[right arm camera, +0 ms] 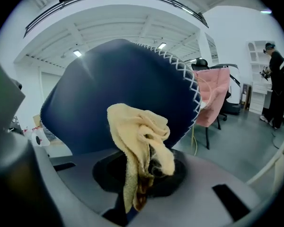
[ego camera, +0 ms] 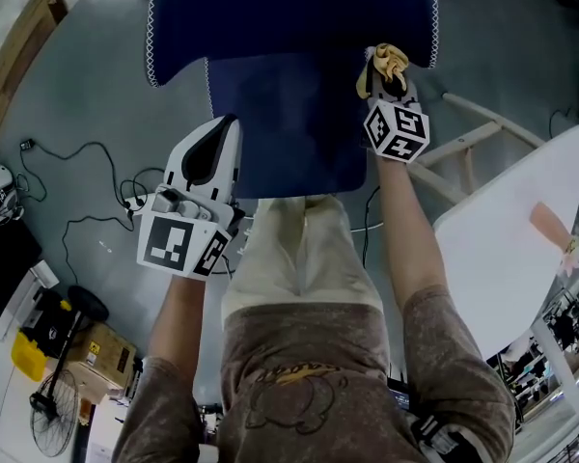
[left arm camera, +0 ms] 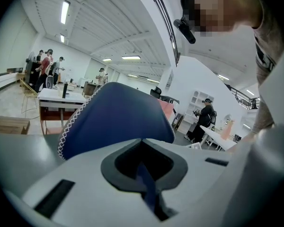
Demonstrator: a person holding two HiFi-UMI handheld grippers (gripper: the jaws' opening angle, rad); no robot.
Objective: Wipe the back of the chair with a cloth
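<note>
Pinching yellow cloth [right arm camera: 139, 145] in my right gripper [ego camera: 385, 77] at chair back [ego camera: 289, 114]. Left gripper [ego camera: 224, 128] jaws pressed together, empty, beside it.

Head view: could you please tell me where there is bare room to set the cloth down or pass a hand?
Free: the white table top, bare apart from a pink item near its right edge; the grey floor between the blue chair and the wooden furniture. Crowded: cables and boxes lower left.
</note>
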